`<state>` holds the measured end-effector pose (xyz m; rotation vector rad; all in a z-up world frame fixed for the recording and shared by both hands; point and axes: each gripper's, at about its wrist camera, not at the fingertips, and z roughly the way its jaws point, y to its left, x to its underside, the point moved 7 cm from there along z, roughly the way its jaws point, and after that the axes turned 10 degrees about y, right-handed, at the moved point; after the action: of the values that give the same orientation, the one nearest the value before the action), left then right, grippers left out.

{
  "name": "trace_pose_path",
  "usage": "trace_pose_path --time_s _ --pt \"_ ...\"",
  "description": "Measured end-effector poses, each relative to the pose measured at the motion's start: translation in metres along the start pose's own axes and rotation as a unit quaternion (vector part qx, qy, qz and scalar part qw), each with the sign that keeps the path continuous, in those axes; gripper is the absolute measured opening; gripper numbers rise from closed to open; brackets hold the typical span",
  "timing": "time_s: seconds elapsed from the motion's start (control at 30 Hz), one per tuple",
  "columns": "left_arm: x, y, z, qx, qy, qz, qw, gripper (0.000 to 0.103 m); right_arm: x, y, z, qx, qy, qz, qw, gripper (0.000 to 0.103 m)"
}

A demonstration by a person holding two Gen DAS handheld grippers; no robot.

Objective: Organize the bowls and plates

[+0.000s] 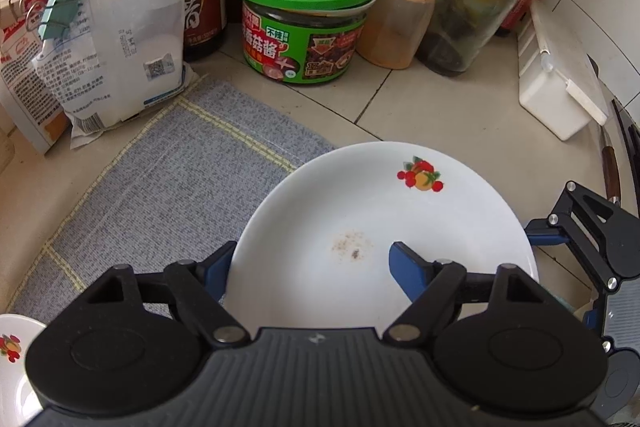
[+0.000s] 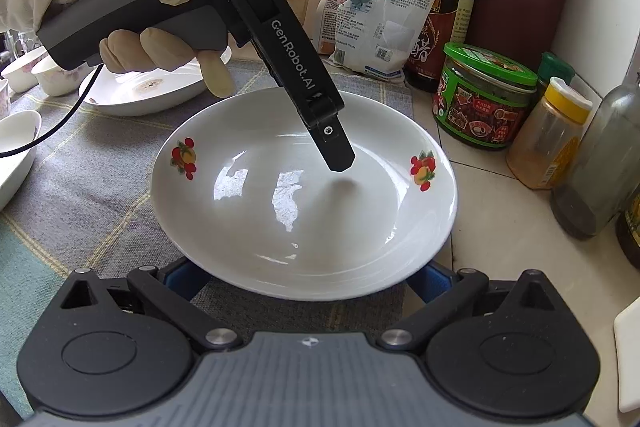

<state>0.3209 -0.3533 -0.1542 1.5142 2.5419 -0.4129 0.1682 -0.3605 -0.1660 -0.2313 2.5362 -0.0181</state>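
A white plate with fruit prints [image 1: 360, 219] [image 2: 304, 195] lies half on the grey mat, half on the tiled counter. My left gripper [image 1: 312, 263] is open; one blue finger is under the plate's left rim, the other [image 1: 408, 267] hangs over its inside. In the right wrist view the left gripper's finger [image 2: 336, 151] points down into the plate. My right gripper [image 2: 304, 279] is open, its blue fingers [image 2: 430, 281] low beside and under the plate's near rim. It also shows in the left wrist view [image 1: 580, 239] at the plate's right edge.
Beyond the plate stand a green-lidded sauce jar [image 1: 304, 27], a yellow-capped spice jar [image 1: 404, 15], a glass bottle [image 1: 472, 7], a dark sauce bottle [image 2: 444, 3], clipped bags [image 1: 116, 27] and a white box [image 1: 560, 83]. Another plate [image 2: 144, 91] and small bowls [image 2: 24, 67] sit at the left on the mat [image 1: 160, 187].
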Motion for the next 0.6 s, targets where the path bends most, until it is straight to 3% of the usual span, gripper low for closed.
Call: trace_pose_path --time_s 0.33,0.6 --pt "0.006 -0.007 -0.026 -0.021 -0.026 0.009 0.9994 0.085 0.007 0.0 -0.013 0.003 -0.005 0.011 1.0 0.103" --pt "0.021 -0.017 -0.077 -0.048 -0.078 -0.005 0.9958 0.086 0.01 0.004 -0.039 0.015 -0.019 0.037 0.999 0.103"
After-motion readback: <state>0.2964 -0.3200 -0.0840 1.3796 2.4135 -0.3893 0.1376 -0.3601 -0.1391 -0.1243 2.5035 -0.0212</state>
